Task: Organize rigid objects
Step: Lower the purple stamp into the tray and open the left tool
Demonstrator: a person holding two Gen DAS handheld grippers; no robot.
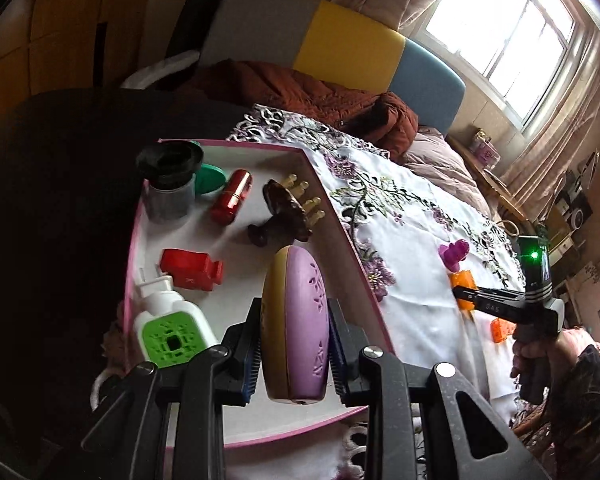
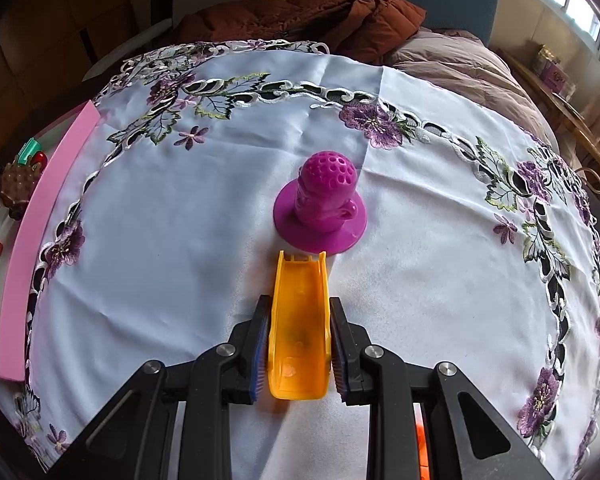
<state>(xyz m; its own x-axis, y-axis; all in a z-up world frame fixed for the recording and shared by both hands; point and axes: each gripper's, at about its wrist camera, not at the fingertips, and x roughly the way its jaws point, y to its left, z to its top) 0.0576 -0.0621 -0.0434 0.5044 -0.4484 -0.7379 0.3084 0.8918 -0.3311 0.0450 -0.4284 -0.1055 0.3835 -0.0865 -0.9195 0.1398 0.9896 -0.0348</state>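
Tray [image 1: 342, 226] already holds several items, the left gripper [image 1: 294, 350] clamps a purple case [image 1: 296, 328] over it, while the right gripper [image 2: 299, 340] grips an orange piece [image 2: 299, 320] on the desk [image 2: 180, 240], the magenta toy [image 2: 322, 210] remaining.

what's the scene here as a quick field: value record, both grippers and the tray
left gripper: shut on purple oval case, held over the tray
right gripper: shut on orange channel piece, over the embroidered cloth
tray: pink-rimmed, holds red tube, red bottle, white and green bottle, brown brush
on cloth: magenta stand
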